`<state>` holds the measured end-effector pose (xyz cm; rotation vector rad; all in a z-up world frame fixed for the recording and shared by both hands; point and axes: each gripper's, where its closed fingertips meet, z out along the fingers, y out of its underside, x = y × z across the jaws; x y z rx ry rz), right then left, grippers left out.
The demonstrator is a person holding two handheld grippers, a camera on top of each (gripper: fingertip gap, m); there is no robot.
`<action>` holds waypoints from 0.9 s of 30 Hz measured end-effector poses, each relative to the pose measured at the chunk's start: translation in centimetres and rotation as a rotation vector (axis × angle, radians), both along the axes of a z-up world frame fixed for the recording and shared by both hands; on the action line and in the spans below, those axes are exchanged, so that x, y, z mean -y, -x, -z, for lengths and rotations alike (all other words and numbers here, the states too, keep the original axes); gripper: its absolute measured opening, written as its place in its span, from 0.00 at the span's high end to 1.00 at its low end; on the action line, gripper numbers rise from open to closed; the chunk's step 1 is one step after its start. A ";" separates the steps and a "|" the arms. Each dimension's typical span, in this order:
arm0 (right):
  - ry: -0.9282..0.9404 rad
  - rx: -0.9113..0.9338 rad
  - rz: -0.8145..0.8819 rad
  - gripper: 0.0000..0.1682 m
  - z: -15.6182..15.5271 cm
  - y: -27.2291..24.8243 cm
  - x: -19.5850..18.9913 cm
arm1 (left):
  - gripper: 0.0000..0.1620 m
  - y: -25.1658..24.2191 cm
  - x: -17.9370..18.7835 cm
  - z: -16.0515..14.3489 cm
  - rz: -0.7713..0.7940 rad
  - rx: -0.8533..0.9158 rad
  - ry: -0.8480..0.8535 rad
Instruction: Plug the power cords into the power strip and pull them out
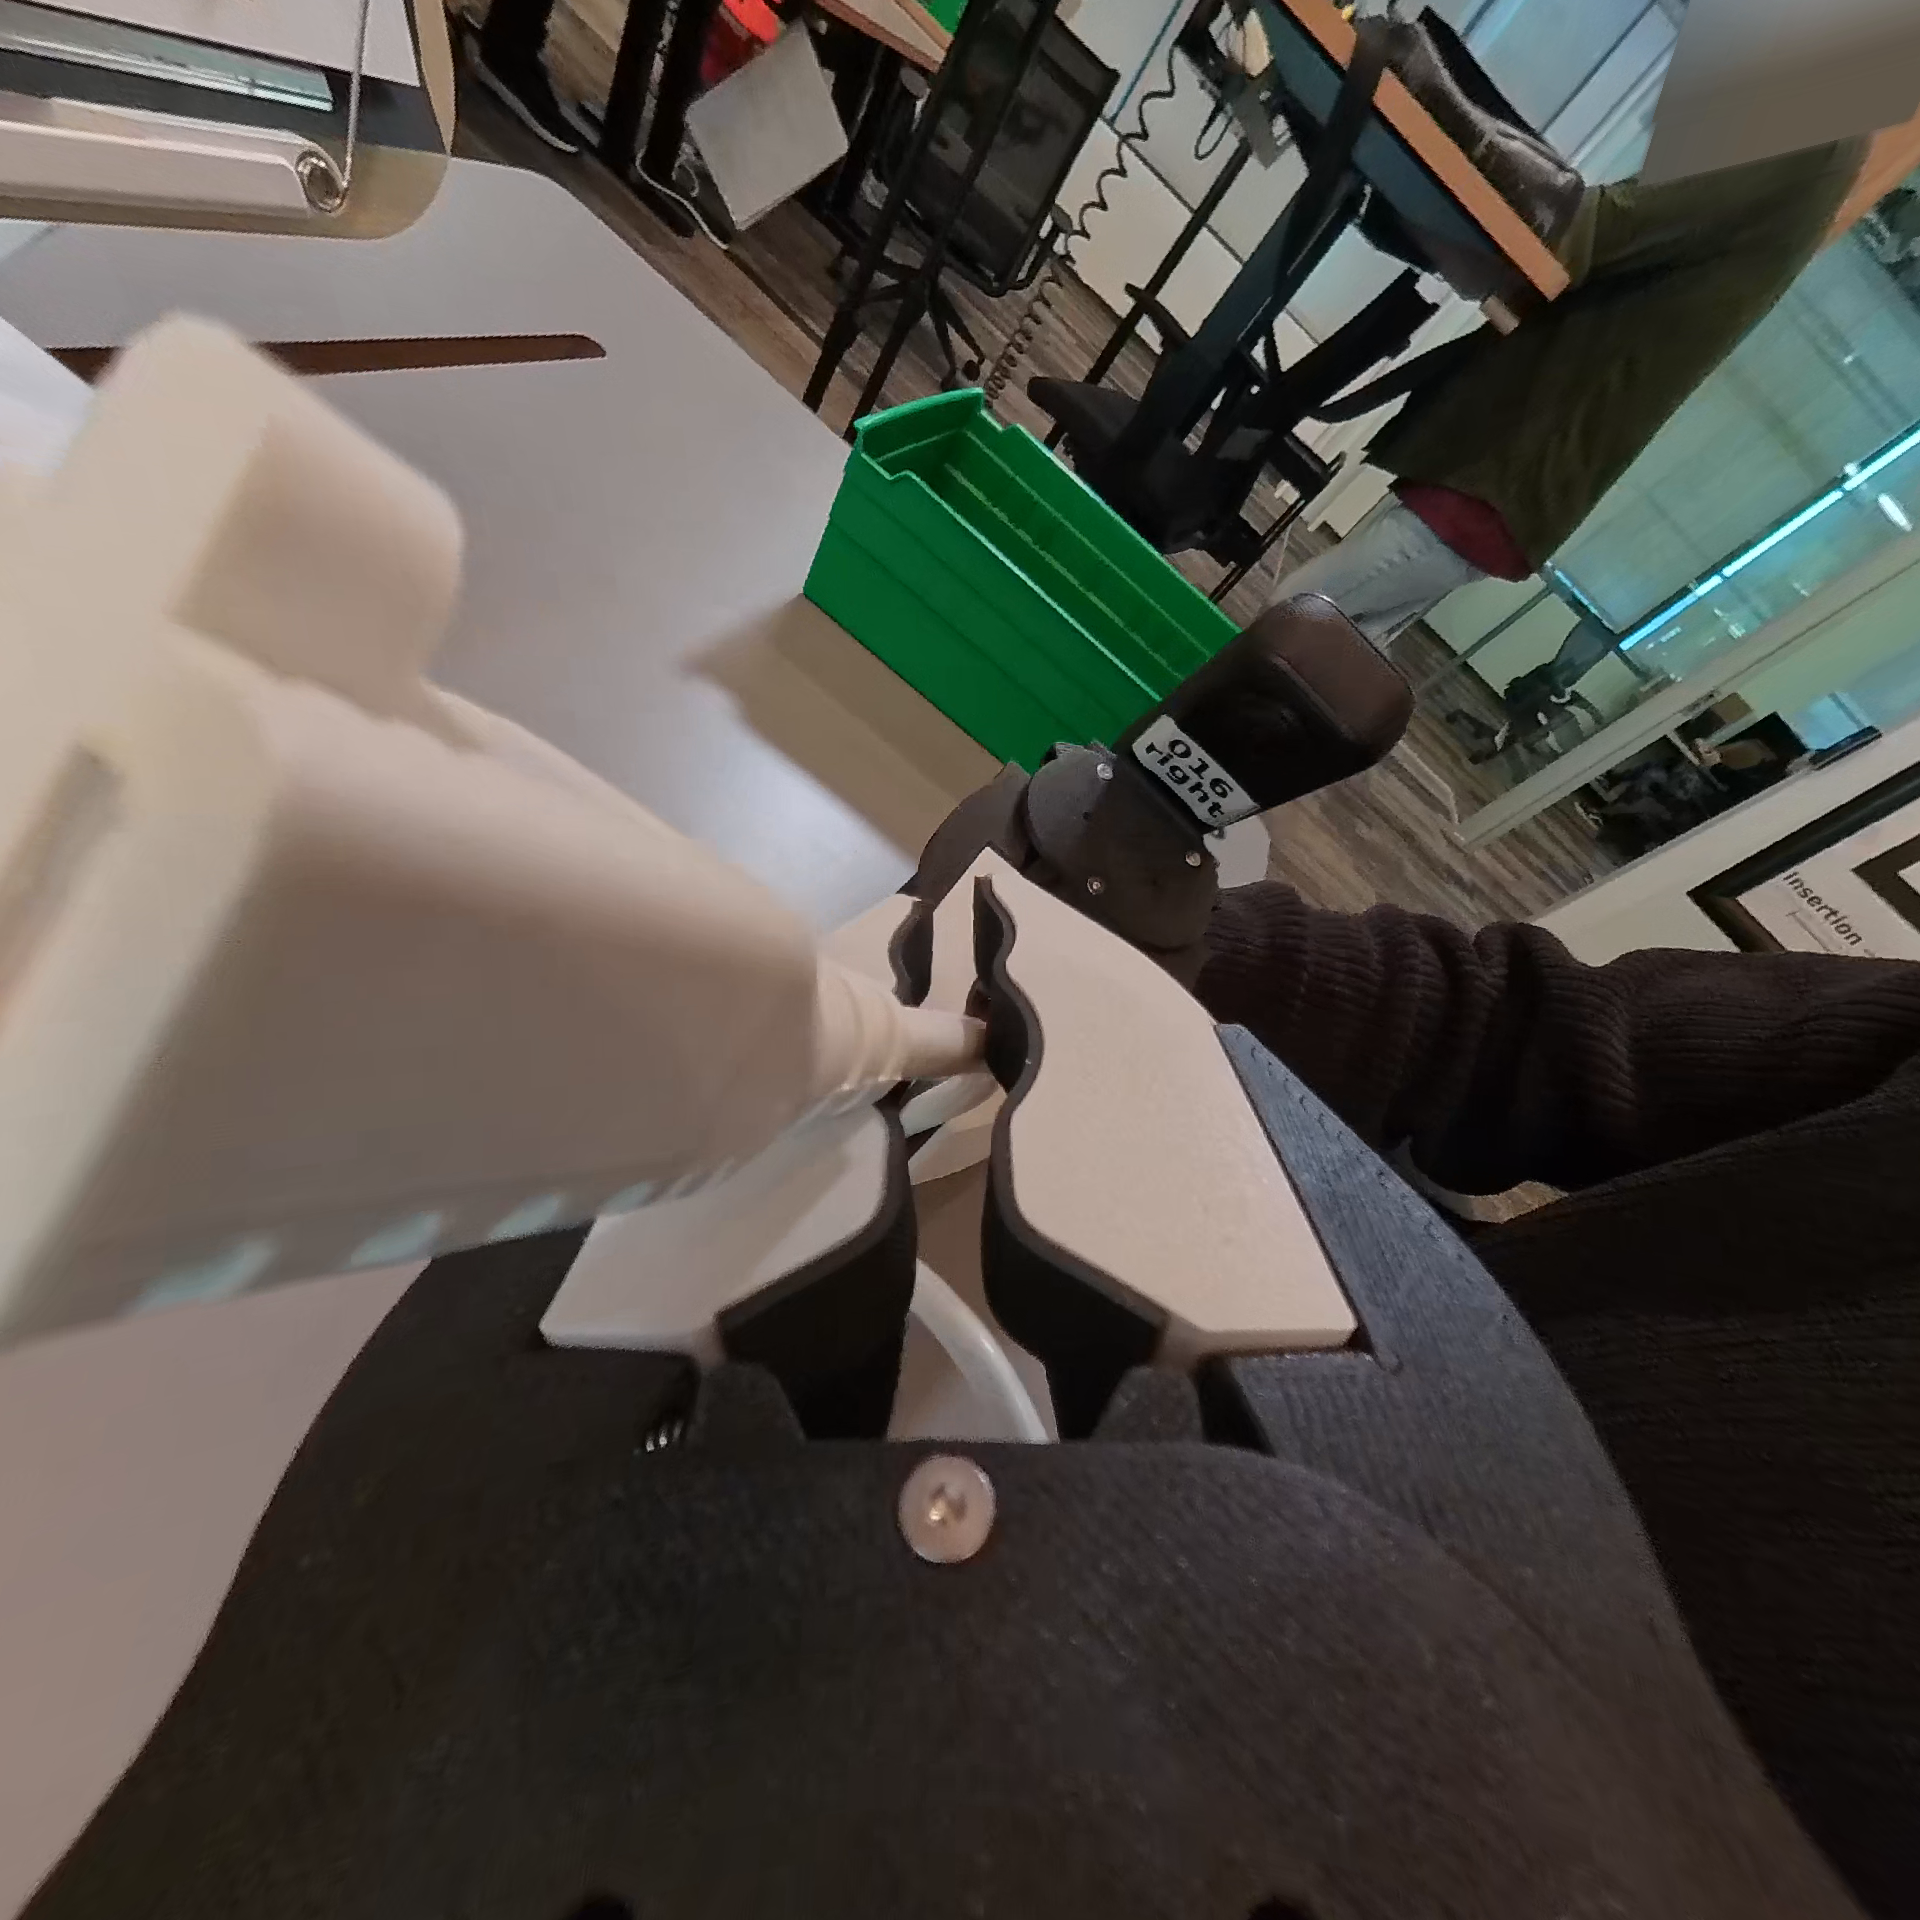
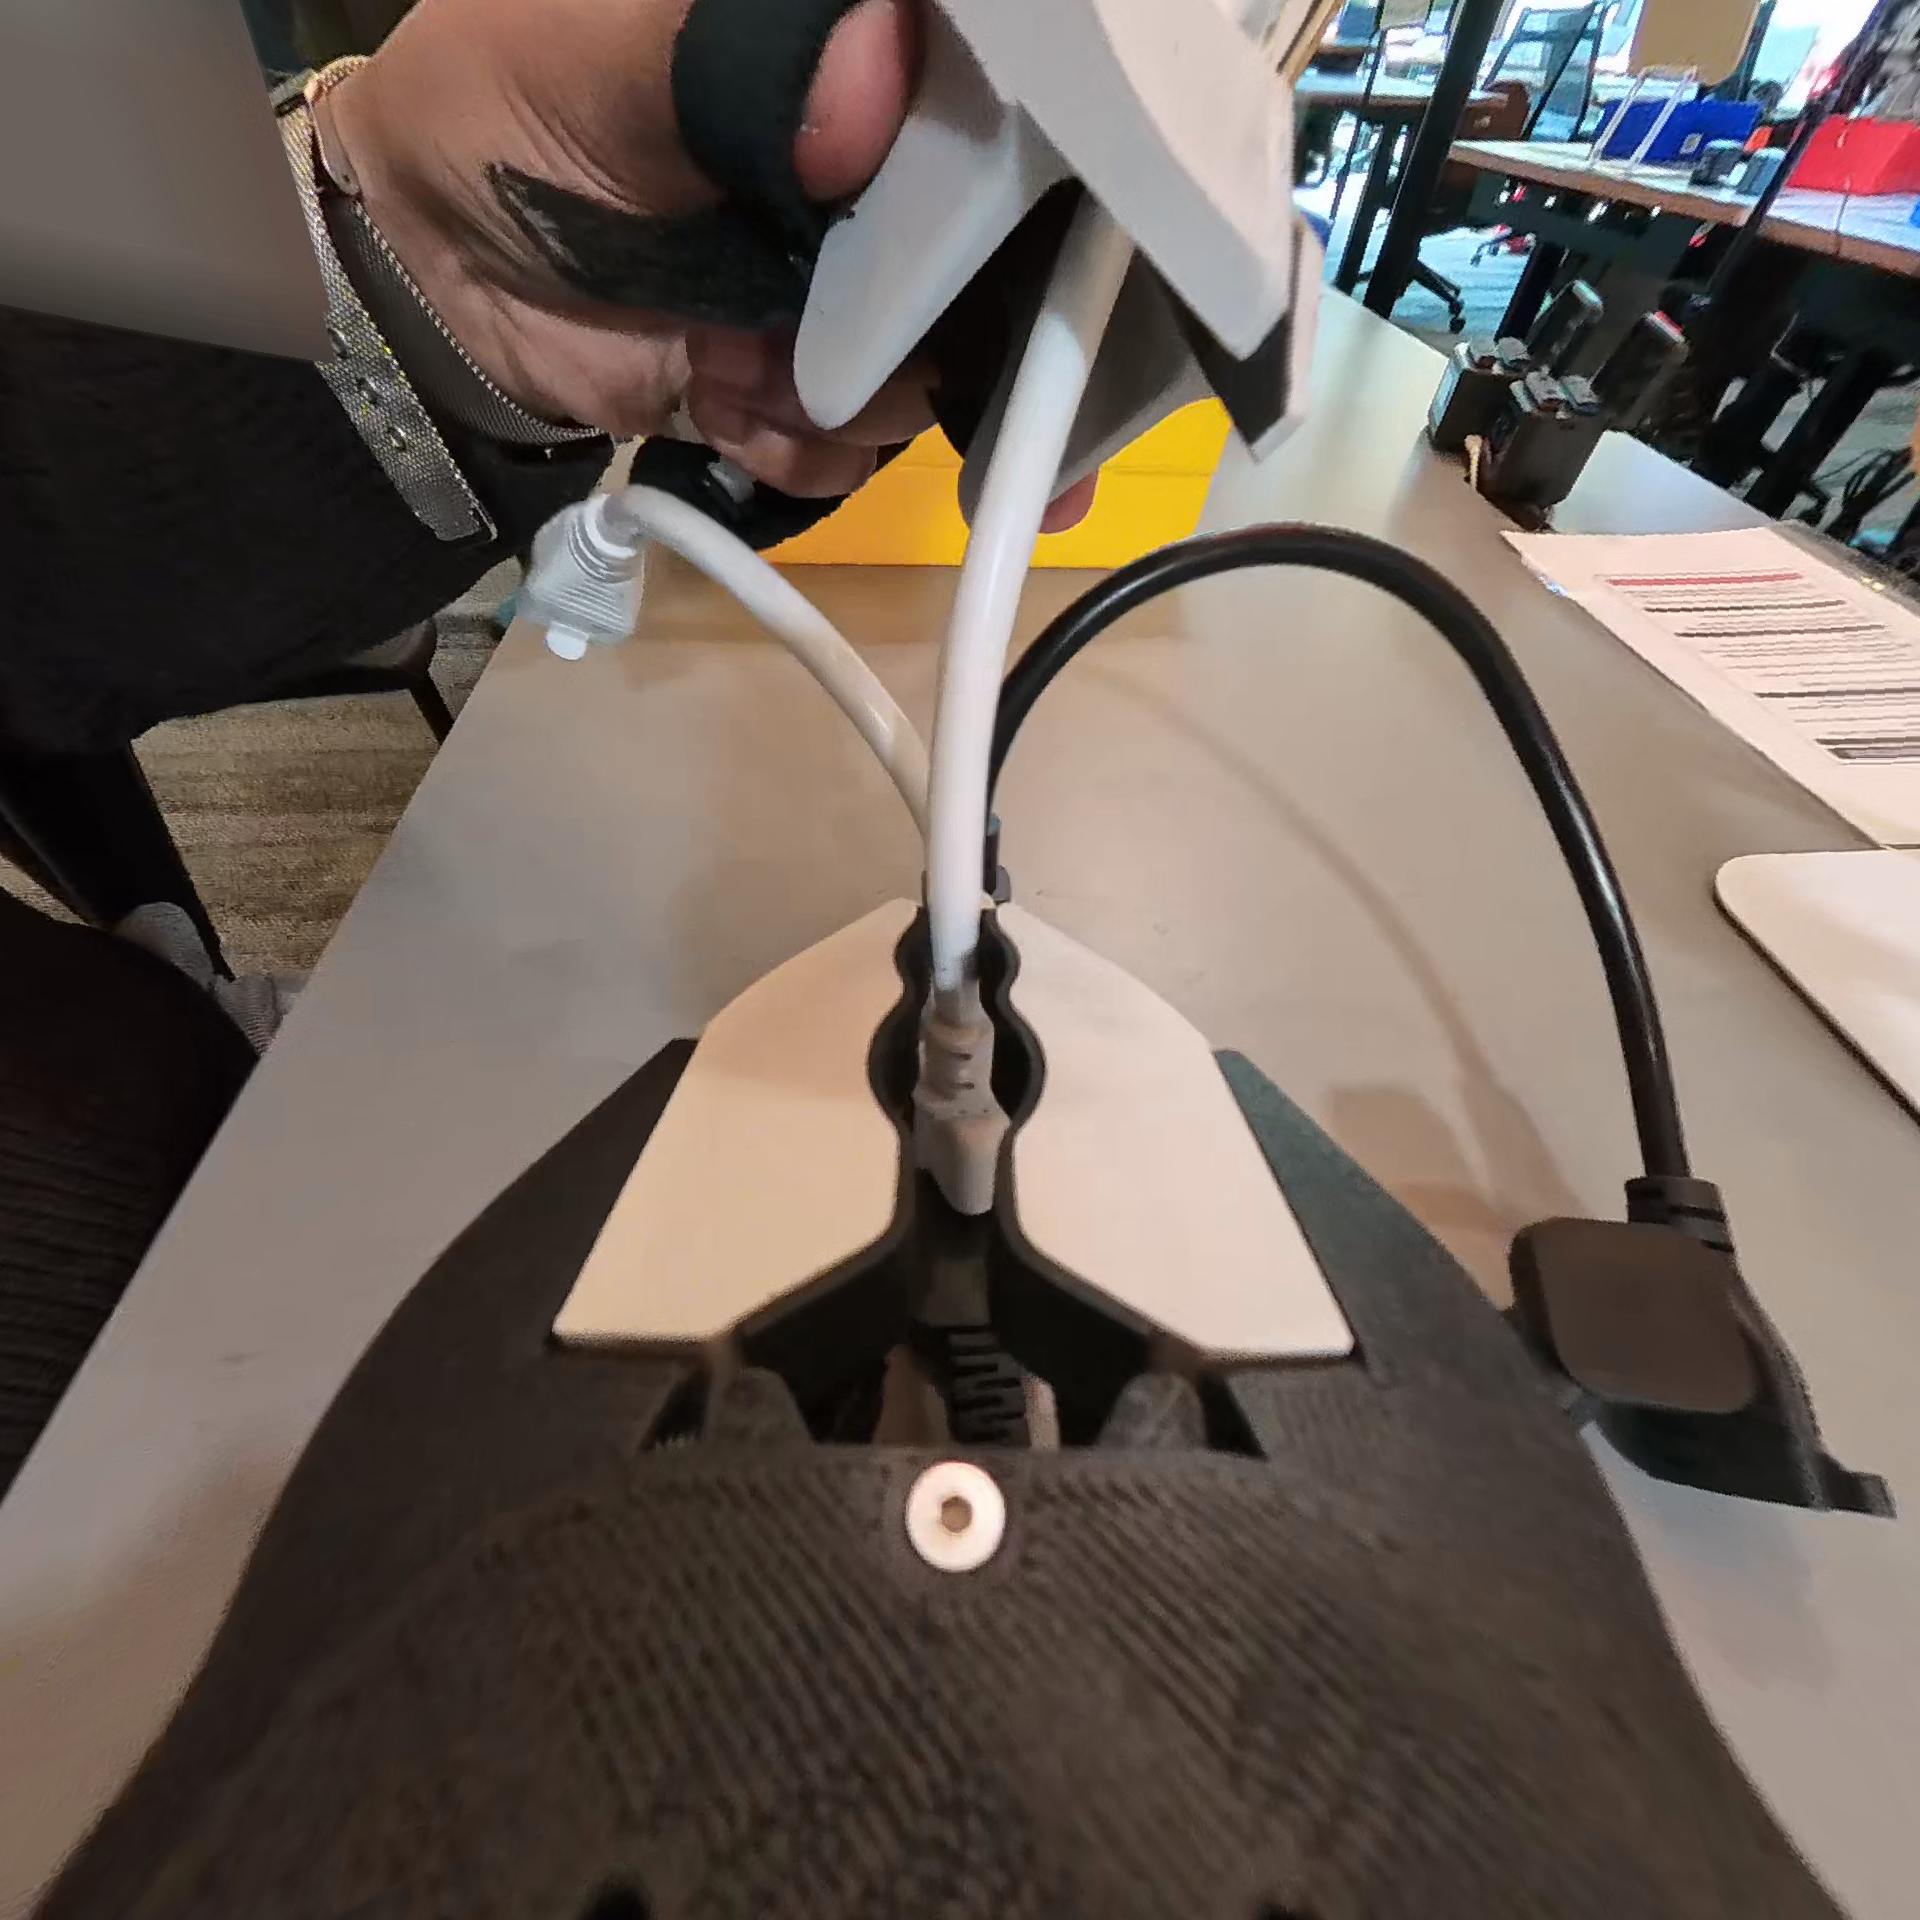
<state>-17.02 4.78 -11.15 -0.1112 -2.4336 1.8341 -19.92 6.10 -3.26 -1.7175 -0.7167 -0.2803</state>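
My left gripper [image 1: 948, 935] is shut on a white power cord [image 1: 935, 1039] right behind its tapered strain relief. The cord's blurred white plug body [image 1: 260, 779] fills the upper left of the left wrist view. My right gripper [image 2: 956, 935] is shut on a white cord's ribbed end [image 2: 961, 1101], low over the table [image 2: 644, 831]. That cord [image 2: 987, 623] rises to the left gripper [image 2: 1091, 312], which a hand holds above. A second white plug [image 2: 582, 582] hangs at the left. A black cord [image 2: 1351, 561] arcs to a black plug [image 2: 1642, 1320] at the right.
A yellow box [image 2: 1143, 488] stands behind the cords. A printed sheet [image 2: 1745, 665] and a pale board [image 2: 1829, 935] lie at the right table edge. Stacked green bins [image 1: 997, 582] stand past the table [image 1: 623, 468]. A person [image 1: 1610, 364] stands beyond.
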 end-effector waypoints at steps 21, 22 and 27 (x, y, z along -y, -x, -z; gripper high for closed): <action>-0.439 0.058 0.028 0.82 0.6 0.6 -1.8 | 0.94 0.2 -0.2 0.4 -0.009 -0.046 0.044; -0.519 0.058 0.001 0.87 0.6 0.4 -2.0 | 0.94 0.3 -0.2 0.4 -0.011 -0.055 0.058; -0.734 0.044 -0.059 0.92 1.3 -0.1 -1.6 | 0.94 0.6 0.0 0.4 -0.021 -0.057 0.055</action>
